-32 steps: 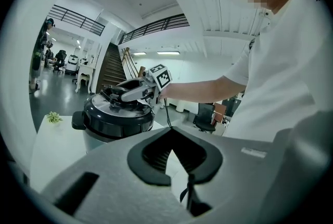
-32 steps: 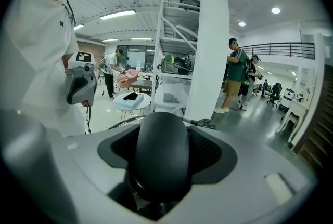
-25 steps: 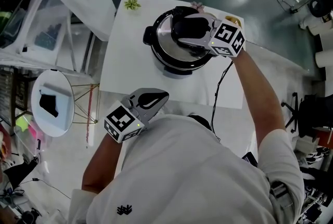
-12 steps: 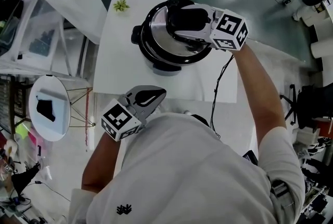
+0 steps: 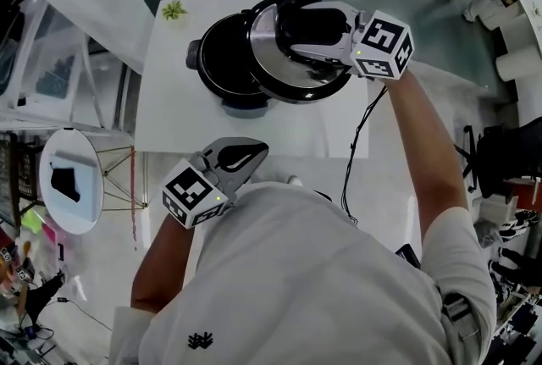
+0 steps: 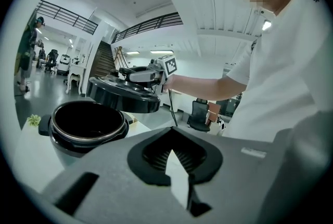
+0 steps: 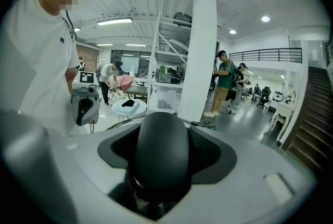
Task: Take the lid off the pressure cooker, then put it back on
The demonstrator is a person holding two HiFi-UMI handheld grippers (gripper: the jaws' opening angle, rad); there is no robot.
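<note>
From my seat, the right gripper (image 5: 288, 33) is clenched on the black lid handle (image 5: 309, 26), which fills the space between its jaws in the right gripper view. It carries the pressure cooker lid (image 5: 296, 82) clear of the open cooker pot (image 5: 218, 58). The left gripper view shows the lid (image 6: 122, 97) hanging above and to one side of the pot (image 6: 86, 127), not touching it. The left gripper (image 5: 247, 155) hangs near my body over the table's near edge with its jaws drawn together on nothing, so the whole lid depends on one grasp. My main worry is that the handle is smooth and rounded. If the lid swings or tips, I judge it could pivot in the pads and slide out, landing on the pot rim or the white table (image 5: 169, 118). Going back on, a lid brought down tilted or off-centre would probably catch on the rim and sit crooked instead of seating. A sideways nudge could also shove the pot, since nothing steadies it. The black cable (image 5: 356, 143) runs under my right forearm, and a wide sweep might snag it and tug the cooker toward the table edge.
</note>
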